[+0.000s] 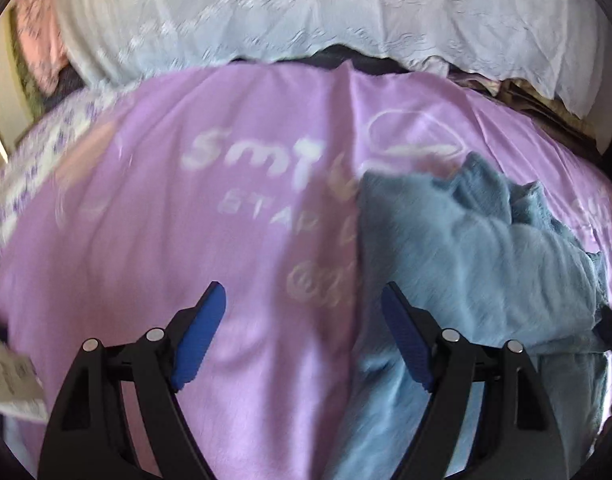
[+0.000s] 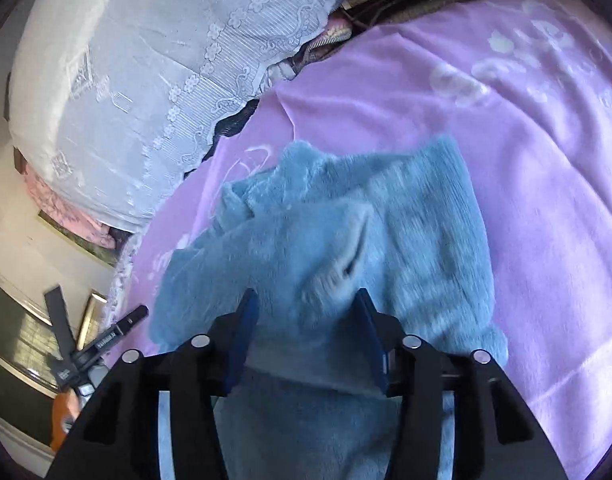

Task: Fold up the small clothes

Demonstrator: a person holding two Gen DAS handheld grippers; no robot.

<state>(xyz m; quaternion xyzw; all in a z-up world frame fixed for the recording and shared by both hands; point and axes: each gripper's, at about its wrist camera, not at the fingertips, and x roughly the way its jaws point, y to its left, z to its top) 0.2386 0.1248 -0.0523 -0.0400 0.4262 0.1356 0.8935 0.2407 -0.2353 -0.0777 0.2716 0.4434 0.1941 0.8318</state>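
Note:
A fuzzy blue garment [image 1: 478,264] lies crumpled on a purple bedsheet [image 1: 185,240] with white lettering. My left gripper [image 1: 303,304] is open low over the sheet. Its right finger [image 1: 406,344] rests at the garment's left edge, and nothing sits between its fingers. In the right wrist view the blue garment [image 2: 346,220] fills the centre, with a ribbed part at the far right. My right gripper [image 2: 306,312] hovers on its near part, the jaws partly apart with fleece bunched between them.
A white lace-covered pillow pile [image 1: 306,12] runs along the far side of the bed [image 2: 125,80], with pink bedding [image 1: 41,32] at its left end. The bed's left edge [image 2: 117,280] drops off to a wall and framed furniture. Bare sheet [image 2: 546,200] stretches to the right.

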